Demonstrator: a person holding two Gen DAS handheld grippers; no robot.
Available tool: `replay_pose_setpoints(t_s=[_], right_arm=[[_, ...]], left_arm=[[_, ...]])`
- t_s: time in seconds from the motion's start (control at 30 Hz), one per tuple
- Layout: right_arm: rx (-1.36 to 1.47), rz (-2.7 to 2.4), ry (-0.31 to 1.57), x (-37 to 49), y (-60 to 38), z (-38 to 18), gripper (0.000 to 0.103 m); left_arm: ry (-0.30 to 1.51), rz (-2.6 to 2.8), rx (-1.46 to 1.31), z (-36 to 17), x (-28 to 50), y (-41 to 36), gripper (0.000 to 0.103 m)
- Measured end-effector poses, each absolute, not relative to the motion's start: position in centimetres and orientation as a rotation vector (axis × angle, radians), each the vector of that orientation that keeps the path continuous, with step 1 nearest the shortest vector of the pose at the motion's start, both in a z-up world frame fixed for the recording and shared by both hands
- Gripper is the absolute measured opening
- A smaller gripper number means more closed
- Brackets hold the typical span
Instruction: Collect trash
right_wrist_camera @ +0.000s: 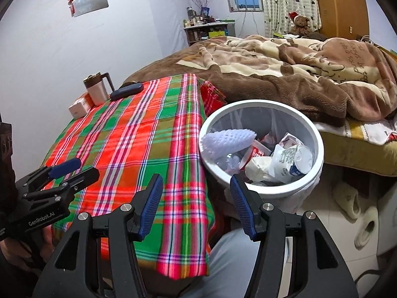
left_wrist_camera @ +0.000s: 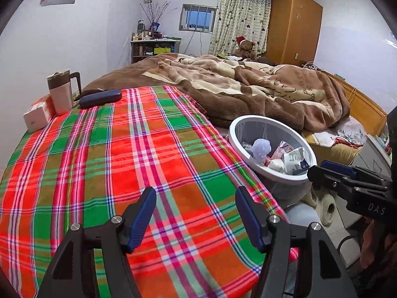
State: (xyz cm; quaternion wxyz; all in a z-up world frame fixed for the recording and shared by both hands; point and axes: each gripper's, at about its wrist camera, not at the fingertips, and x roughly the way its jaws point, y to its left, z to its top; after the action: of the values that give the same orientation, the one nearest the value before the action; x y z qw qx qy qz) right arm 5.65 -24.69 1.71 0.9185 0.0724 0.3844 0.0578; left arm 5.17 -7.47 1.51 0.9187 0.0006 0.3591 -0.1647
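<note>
So the counter (left_wrist_camera: 104, 154) is covered by a plaid cloth (left_wrist_camera: 139, 149), and most of it is wide open. Only the far left corner, around 10 o'clock in the left wrist view, is taken up: a mug (left_wrist_camera: 62, 92), a small box (left_wrist_camera: 37, 116) just beside it, and a dark case (left_wrist_camera: 100, 98) lying flat near the back edge. The cloth is seen hanging over the counter's right edge in the right wrist view, a folded bit draped down at about 6 o'clock.

Right beside that edge a white bin (right_wrist_camera: 317, 149) is parked, lined with a bag and already loaded with trash (right_wrist_camera: 280, 159): crumpled cartons, a squashed cup and a white foam net (right_wrist_camera: 228, 139). In the left view the bin (left_wrist_camera: 233, 134) is found at 3 o'clock.

The left claw (left_wrist_camera: 196, 214) is held open over bare cloth, nothing between its blue pads. The right claw (right_wrist_camera: 196, 202) is open too, nothing gripped, hovering over the counter's edge with the bin's rim just past its right finger.

Behind the counter and bin a bed (left_wrist_camera: 367, 114) is piled with a brown blanket (left_wrist_camera: 248, 84). Slippers (right_wrist_camera: 352, 198) are left on the tile floor at 4 o'clock in the right view. Further back a shelf (left_wrist_camera: 153, 47), curtain (left_wrist_camera: 238, 17), wardrobe (left_wrist_camera: 292, 24) and teddy (left_wrist_camera: 245, 47) can be made out.
</note>
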Motion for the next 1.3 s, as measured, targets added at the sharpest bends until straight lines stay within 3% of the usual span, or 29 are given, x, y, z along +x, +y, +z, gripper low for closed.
replay_pose_setpoints(t_s=[1.3], right_arm=[[0.134,0.137,0.786,4.95,-23.62,1.82,0.058]], left_arm=[[0.753,-0.306,-0.022,1.38,4.35,-6.61,0.066]])
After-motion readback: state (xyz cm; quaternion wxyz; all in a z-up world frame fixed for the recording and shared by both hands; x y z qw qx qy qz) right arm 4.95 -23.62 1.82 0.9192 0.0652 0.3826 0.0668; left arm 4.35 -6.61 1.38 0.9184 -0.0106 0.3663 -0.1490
